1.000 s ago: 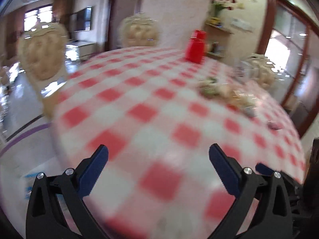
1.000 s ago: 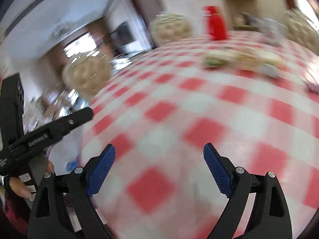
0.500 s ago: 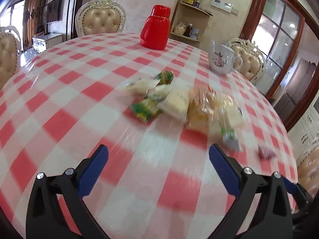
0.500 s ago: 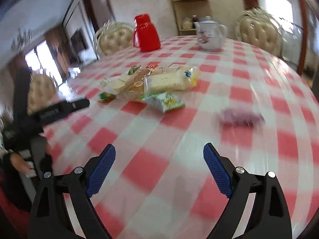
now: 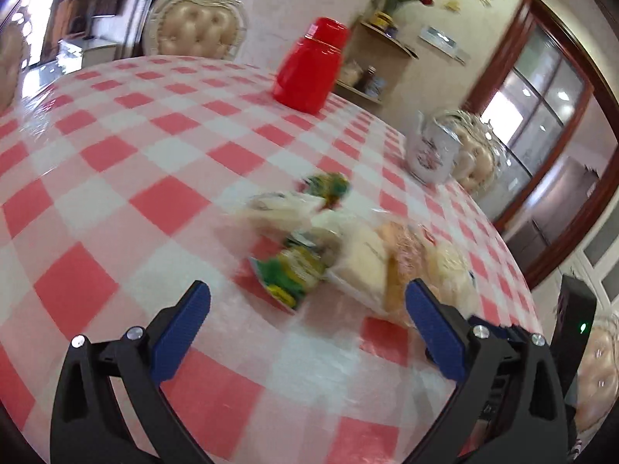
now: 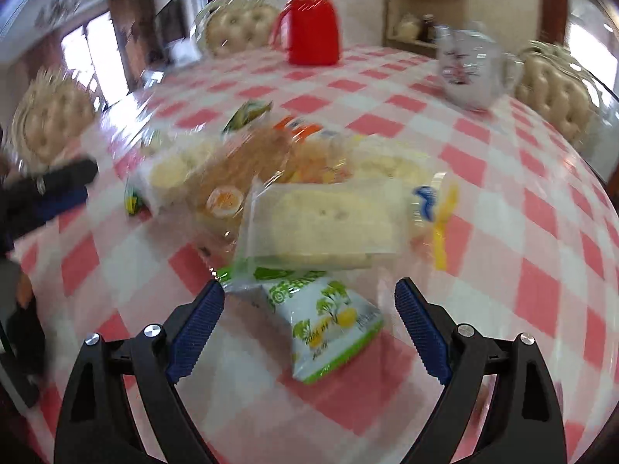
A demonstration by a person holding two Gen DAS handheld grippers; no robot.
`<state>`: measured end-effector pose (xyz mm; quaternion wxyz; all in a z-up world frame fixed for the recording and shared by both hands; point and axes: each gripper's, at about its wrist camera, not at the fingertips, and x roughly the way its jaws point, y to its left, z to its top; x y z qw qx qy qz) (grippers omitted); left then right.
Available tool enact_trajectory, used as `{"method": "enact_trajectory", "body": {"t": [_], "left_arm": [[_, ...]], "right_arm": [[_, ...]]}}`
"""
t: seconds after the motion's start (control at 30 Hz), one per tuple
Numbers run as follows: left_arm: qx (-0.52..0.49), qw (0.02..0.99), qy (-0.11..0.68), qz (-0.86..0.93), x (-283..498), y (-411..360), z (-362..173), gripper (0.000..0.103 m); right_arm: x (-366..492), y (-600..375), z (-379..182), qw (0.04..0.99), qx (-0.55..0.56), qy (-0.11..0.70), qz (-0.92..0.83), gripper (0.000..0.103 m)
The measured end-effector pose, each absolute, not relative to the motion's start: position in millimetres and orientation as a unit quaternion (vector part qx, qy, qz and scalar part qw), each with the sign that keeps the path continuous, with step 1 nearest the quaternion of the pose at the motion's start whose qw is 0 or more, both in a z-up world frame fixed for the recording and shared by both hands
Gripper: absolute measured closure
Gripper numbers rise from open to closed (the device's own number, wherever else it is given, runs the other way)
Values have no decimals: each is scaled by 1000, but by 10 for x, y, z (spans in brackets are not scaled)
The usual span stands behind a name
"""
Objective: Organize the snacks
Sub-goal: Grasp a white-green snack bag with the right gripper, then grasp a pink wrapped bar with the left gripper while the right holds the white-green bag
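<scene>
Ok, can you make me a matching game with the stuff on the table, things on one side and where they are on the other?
Things:
1. red jug
2. white teapot
3. green and white snack packet
4. clear-wrapped bread slice

Places:
A. between the open right claw fingers
B. far side of the table, in front of a chair
C. in the snack pile, just beyond the green and white packet
D. far right, flowers painted on it

Pairs: 1-B, 2-D, 3-A, 4-C

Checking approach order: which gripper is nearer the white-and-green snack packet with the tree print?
Right. The right gripper is open with the tree-print packet between its fingers. The left gripper is open at the pile's far side, by a different green packet.
</scene>
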<state>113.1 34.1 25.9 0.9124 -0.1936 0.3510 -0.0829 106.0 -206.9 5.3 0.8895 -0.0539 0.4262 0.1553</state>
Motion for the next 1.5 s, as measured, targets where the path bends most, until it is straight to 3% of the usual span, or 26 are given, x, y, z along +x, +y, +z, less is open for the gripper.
{"method": "enact_trajectory", "body": {"t": [0.1,0.13,0.17,0.27,0.3,0.33,0.73,1.03,1.13,1.23,1.5], "left_arm": [[-204,903,369,-86,1199,378,186,2],[-201,901,375,-89,1204,360,169,2],[-194,900,379,-93,1201,330,166,2],[-182,905,373,-97,1149,291,191,2],[-177,907,370,-95,1130,288,201,2],[-171,909,368,-91,1113,285,206,2],[-97,926,343,-121,1012,37,294,2],[-28,928,323,-186,706,-437,385,2],[-82,910,342,-218,648,-628,380,2],[-44,903,339,-259,551,-1163,413,2],[109,867,352,-335,717,-2497,245,2]], "right_arm": [[1123,-2032,14,880,-59,438,172,17],[1119,-2031,10,879,-58,439,177,23],[1102,-2038,19,880,-57,437,179,39],[1058,-2028,19,880,-66,436,178,52],[997,-1994,27,881,-84,431,178,68],[930,-1973,39,877,-85,432,192,72],[387,-2065,319,892,-20,387,230,72],[81,-2865,607,942,104,306,94,72],[-36,-3135,759,960,93,263,6,72],[-183,-3527,856,965,101,228,-86,72],[-180,-3912,690,950,141,247,-130,72]]}}
